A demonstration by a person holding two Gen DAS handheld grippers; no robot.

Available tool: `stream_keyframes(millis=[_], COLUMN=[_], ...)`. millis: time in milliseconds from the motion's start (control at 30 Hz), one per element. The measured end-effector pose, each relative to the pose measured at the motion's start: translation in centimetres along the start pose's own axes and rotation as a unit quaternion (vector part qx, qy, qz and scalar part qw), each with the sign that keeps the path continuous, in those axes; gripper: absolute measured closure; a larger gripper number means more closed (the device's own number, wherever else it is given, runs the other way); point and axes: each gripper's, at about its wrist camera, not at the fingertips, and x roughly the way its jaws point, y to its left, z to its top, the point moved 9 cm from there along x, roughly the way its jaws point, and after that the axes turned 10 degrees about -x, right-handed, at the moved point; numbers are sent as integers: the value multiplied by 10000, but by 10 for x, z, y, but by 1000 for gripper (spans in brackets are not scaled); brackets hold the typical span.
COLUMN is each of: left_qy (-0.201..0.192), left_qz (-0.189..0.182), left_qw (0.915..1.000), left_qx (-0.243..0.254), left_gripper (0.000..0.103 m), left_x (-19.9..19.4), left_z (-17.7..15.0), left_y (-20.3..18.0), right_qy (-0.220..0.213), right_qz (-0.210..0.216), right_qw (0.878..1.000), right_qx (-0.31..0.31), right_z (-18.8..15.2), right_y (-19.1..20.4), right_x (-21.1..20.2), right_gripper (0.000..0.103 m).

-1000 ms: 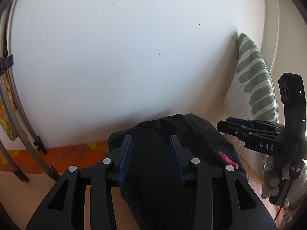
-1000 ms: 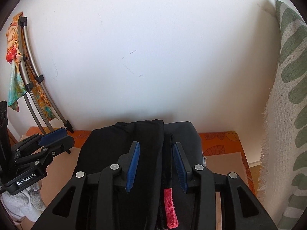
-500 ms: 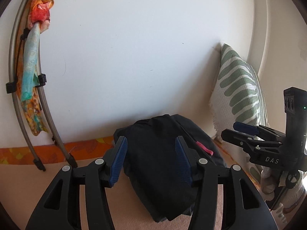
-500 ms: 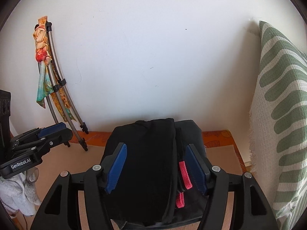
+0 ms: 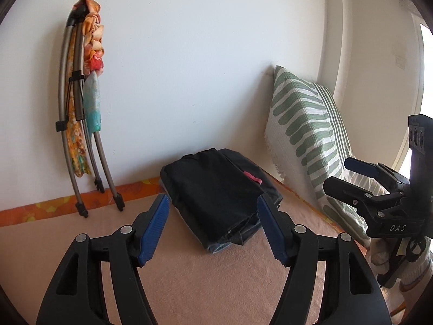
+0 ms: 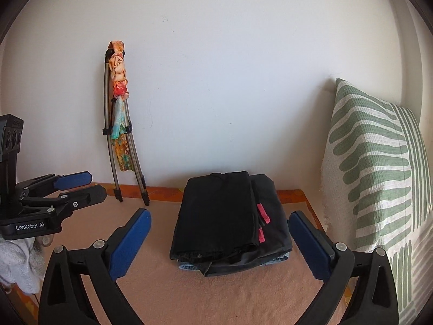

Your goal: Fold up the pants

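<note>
Folded black pants (image 5: 216, 192) lie on top of a small stack on the peach blanket (image 5: 189, 284), near the wall; the right wrist view shows them too (image 6: 222, 216), with pink tags (image 6: 263, 212) and a blue denim edge underneath. My left gripper (image 5: 212, 214) is open and empty, held back from the stack. My right gripper (image 6: 219, 226) is open and empty, also short of the stack. Each gripper shows in the other's view: the right one (image 5: 360, 176) and the left one (image 6: 78, 185), both open.
A green-and-white striped pillow (image 6: 379, 178) leans at the right. A folded metal frame with colourful cloth (image 6: 119, 124) leans on the white wall at the left. An orange patterned border (image 5: 40, 208) runs along the wall. White cloth (image 6: 19, 265) lies at the far left.
Both grippers have pulled back from the stack and opened wider. The black pants now lie free on the stack, untouched by either gripper.
</note>
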Motion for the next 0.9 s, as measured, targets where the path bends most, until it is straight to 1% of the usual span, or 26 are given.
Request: stream_keyframes(millis=[100, 267, 333, 433, 500, 600, 667, 800, 867, 900], left_qy=[-6, -134, -164, -93, -52, 42, 61, 118, 210, 191], left_qz=[0, 199, 306, 410, 463, 499, 531, 626, 720, 784], left_qw=[10000, 9997, 9994, 9990, 9988, 9987, 9986, 9979, 9972, 9967], left_qx=[-36, -29, 24, 152, 145, 84, 24, -123, -66, -44], left_gripper=[29, 23, 22, 22, 22, 22, 22, 22, 22, 22], left_x=[-26, -68, -81, -92, -98, -105, -107, -109, -107, -108], left_z=[-12, -34, -46, -67, -81, -102, -112, -125, -129, -130], left_y=[-1, -1, -1, -2, 0, 5, 10, 23, 28, 31], right_qy=[-21, -66, -105, -146, -142, -92, -105, -108, -60, -38], right_qz=[-84, -133, -158, -261, -283, -249, -314, -375, -305, -285], right_qw=[10000, 9998, 9997, 9994, 9993, 9994, 9990, 9985, 9985, 9985], right_qx=[42, 98, 146, 165, 175, 234, 294, 377, 451, 455], right_z=[-6, -21, -27, -38, -48, -64, -72, -84, -90, -92], right_y=[11, 30, 37, 47, 56, 70, 77, 87, 91, 93], right_x=[-24, -59, -71, -85, -93, -97, -96, -90, -83, -80], right_gripper=[0, 0, 0, 0, 0, 0, 0, 0, 0, 0])
